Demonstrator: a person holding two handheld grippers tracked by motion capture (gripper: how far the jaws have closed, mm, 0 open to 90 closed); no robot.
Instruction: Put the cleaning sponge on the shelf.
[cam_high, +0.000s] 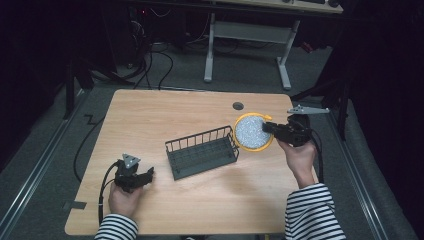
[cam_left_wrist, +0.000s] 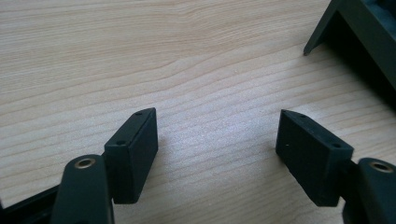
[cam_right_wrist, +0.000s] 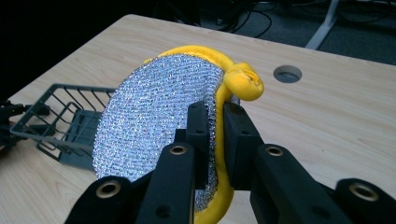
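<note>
The right gripper (cam_right_wrist: 215, 135) is pinching the yellow rim of a silver mesh scouring pad (cam_right_wrist: 154, 121), holding it right of centre in the high view, just beside the dark wire rack (cam_high: 202, 152). The left gripper (cam_high: 141, 178) is resting at lower left, jaws spread over bare table (cam_left_wrist: 196, 70). I'd say the pad wants carrying level over the rack's rim, the pinch kept firm until it is inside.

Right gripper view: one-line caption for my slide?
Right gripper clamps the yellow rim of a silver scouring pad, lifted above the table.
</note>
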